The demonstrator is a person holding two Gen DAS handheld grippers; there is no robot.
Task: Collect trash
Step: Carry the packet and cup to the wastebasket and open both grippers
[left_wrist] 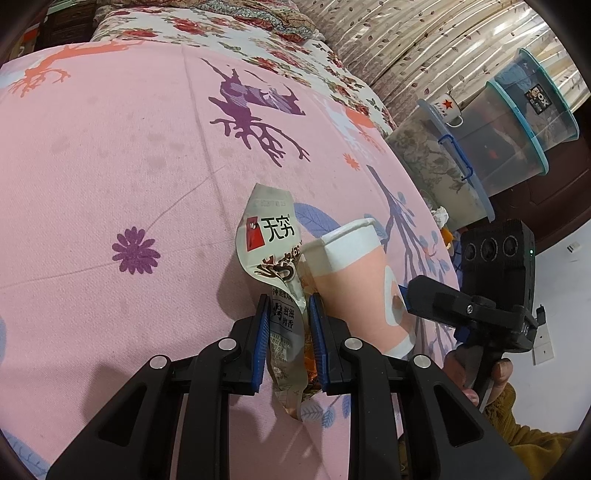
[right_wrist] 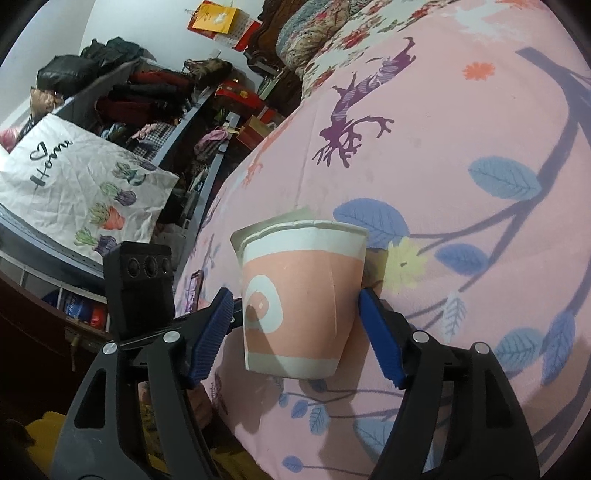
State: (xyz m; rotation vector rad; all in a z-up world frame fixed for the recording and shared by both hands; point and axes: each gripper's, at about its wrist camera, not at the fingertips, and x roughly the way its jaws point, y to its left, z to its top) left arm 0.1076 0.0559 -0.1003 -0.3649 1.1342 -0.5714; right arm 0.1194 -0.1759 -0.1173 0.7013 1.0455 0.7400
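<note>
My left gripper (left_wrist: 288, 306) is shut on a crumpled snack wrapper (left_wrist: 271, 243) with Chinese print, held upright above the pink bedsheet (left_wrist: 129, 166). Right beside it stands a pink and white paper cup (left_wrist: 365, 284). In the right wrist view the paper cup (right_wrist: 299, 295) sits between the blue pads of my right gripper (right_wrist: 295, 306). The right pad touches the cup's side; the left pad stands slightly off it. The wrapper's top edge peeks out behind the cup's rim. The right gripper's body (left_wrist: 476, 317) shows at the right of the left wrist view.
Stacked clear storage boxes (left_wrist: 509, 140) with a mug (left_wrist: 447, 107) on top stand beside the bed. A floral quilt (left_wrist: 240, 33) lies at the bed's far end. A cluttered shelf (right_wrist: 147, 96) and a printed cloth (right_wrist: 85, 181) are off the bed's other side.
</note>
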